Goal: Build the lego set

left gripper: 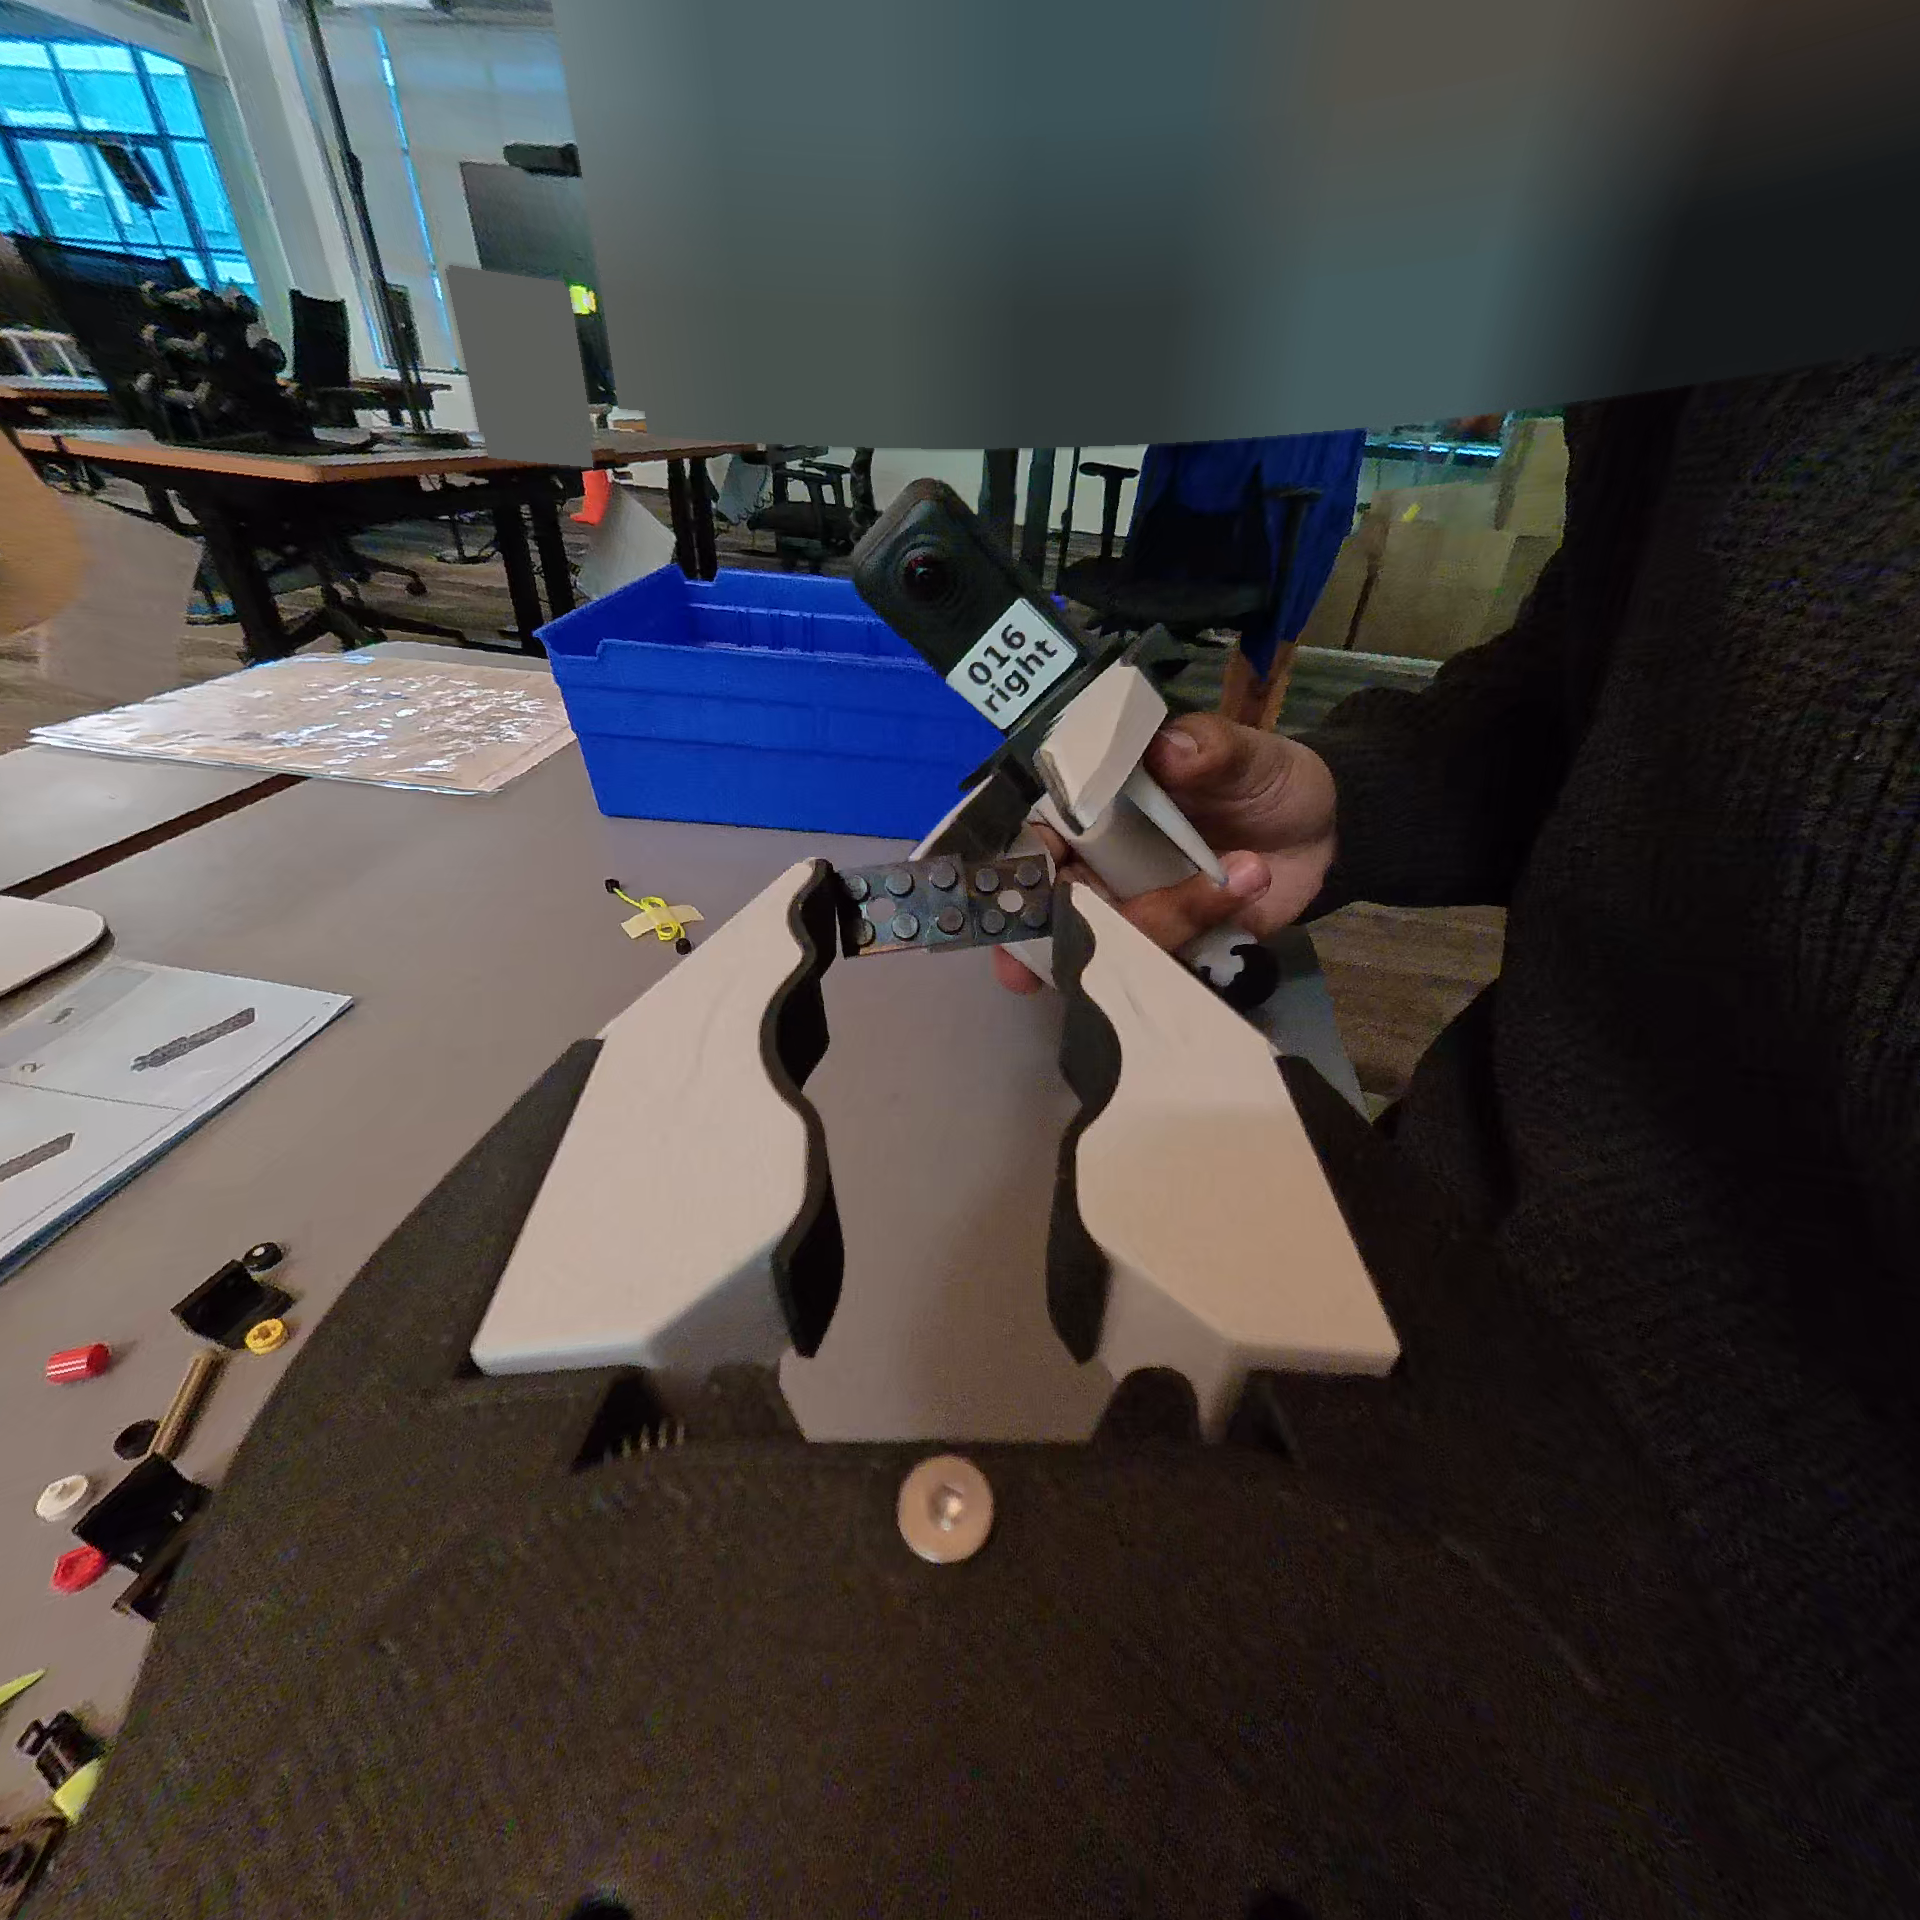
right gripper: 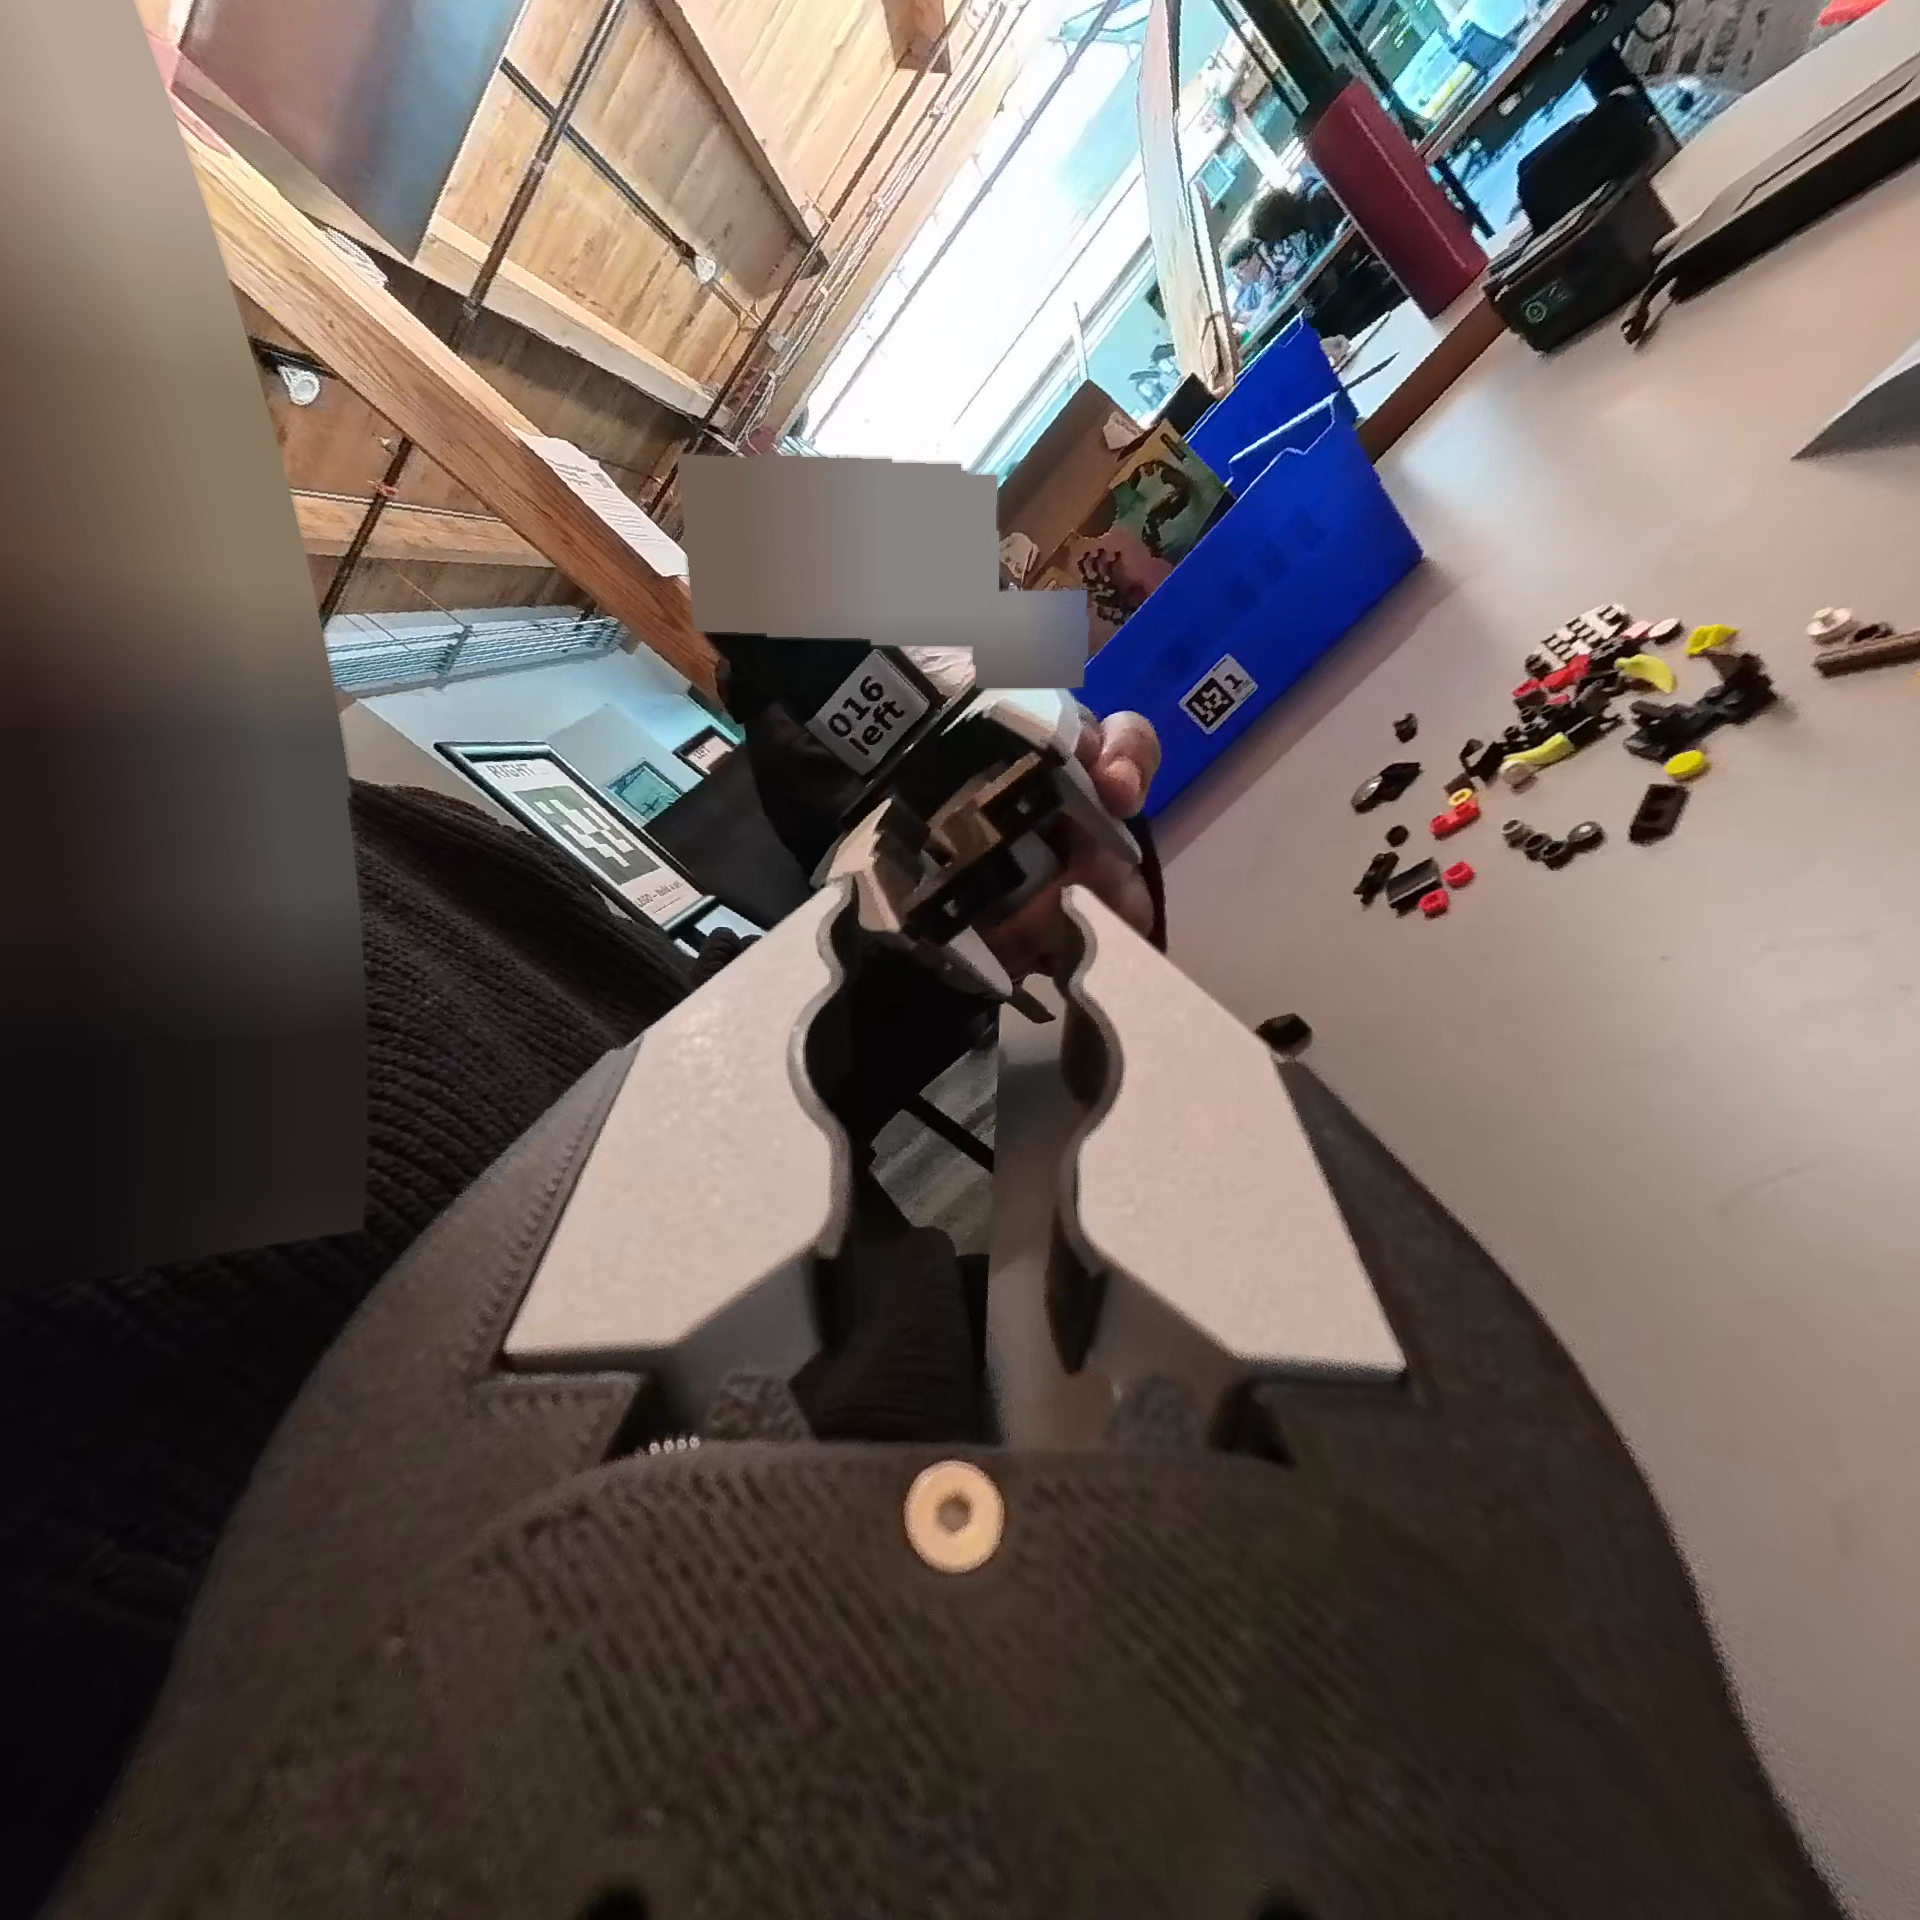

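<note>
In the left wrist view my left gripper (left gripper: 951,914) is shut on a black studded plate (left gripper: 951,899), which spans end to end between its two pads, above the grey table (left gripper: 468,935). My right gripper (left gripper: 1039,821), held in a hand, is just behind the plate's right end. In the right wrist view my right gripper (right gripper: 956,925) is open. Its fingertips stand on either side of the left gripper's tip (right gripper: 966,862) and the dark plate (right gripper: 977,831), with a gap to the right pad. Whether the left pad touches anything is unclear.
A blue bin (left gripper: 769,707) stands behind the grippers and also shows in the right wrist view (right gripper: 1278,623). Small black, red and yellow parts (right gripper: 1590,727) lie scattered on the table. A booklet (left gripper: 125,1070), clear bags (left gripper: 312,717) and a taped yellow string (left gripper: 660,920) lie to the left. Only a small space, under 4 cm, lies between the two pairs of fingers.
</note>
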### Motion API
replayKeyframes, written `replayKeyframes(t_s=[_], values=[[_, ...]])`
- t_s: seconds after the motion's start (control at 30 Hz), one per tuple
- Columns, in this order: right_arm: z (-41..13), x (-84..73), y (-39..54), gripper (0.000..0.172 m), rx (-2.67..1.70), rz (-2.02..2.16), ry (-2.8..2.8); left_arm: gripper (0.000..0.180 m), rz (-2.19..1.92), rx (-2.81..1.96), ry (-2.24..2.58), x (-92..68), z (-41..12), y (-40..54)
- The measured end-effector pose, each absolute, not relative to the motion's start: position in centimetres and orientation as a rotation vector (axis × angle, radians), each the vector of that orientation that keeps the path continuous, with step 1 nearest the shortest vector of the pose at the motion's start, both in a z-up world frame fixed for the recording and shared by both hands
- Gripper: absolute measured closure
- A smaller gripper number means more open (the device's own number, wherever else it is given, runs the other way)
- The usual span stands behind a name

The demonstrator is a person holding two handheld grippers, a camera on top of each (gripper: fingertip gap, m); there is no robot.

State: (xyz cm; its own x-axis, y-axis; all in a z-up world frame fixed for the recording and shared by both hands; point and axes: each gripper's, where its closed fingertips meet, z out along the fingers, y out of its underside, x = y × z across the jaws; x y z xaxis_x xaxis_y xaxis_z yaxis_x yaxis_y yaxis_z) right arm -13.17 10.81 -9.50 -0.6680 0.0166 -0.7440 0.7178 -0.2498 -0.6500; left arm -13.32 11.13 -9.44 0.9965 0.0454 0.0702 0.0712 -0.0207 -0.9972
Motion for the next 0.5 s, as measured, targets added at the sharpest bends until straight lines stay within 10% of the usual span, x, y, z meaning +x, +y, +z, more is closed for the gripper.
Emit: replayKeyframes(t_s=[0.5], values=[[-9.69, -12.61, 10.48, 0.143, 0.856, -1.913, 1.498, 0.141, -0.005, -1.619, -0.083, -13.07, -9.99, 11.64]])
